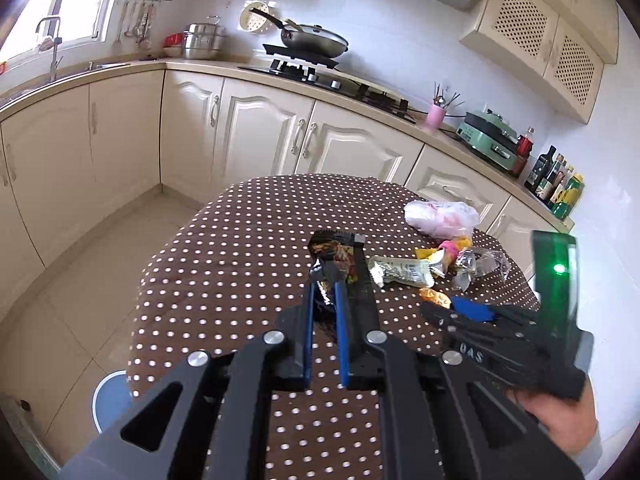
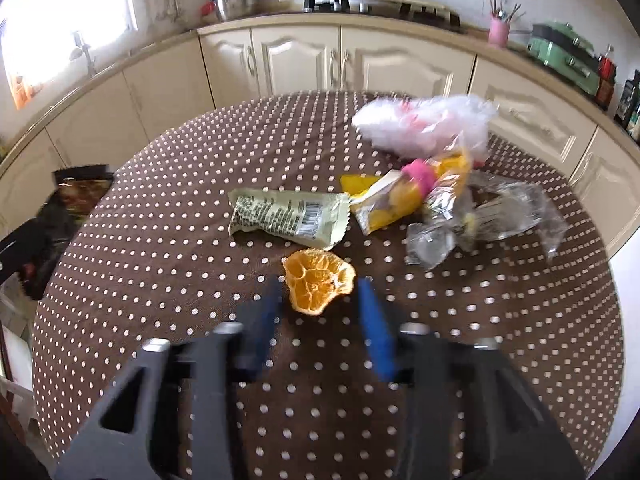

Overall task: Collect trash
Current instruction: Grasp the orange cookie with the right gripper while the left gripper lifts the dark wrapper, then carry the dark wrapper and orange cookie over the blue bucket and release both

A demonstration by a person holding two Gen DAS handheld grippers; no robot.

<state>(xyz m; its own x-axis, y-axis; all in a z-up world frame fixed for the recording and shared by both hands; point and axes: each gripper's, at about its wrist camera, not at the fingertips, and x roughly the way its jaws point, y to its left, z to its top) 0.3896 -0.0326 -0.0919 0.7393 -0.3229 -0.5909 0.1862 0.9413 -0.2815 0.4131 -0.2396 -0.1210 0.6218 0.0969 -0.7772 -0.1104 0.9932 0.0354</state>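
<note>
My left gripper (image 1: 326,270) is shut on a dark snack wrapper (image 1: 334,252) and holds it above the polka-dot table (image 1: 240,248); that wrapper also shows at the left edge of the right wrist view (image 2: 78,192). My right gripper (image 2: 320,286) is open, its blue fingers on either side of an orange peel (image 2: 318,282) on the table (image 2: 160,240); it also shows in the left wrist view (image 1: 460,306). Beyond lie a pale green wrapper (image 2: 286,216), a yellow wrapper with a pink band (image 2: 404,194), clear plastic (image 2: 480,220) and a white plastic bag (image 2: 424,124).
Cream kitchen cabinets (image 1: 260,132) and a counter with a stove (image 1: 320,76) run behind the table. A blue-rimmed bin (image 1: 112,400) stands on the floor left of the table. A pink utensil cup (image 2: 498,32) and a green appliance (image 2: 560,56) sit on the counter.
</note>
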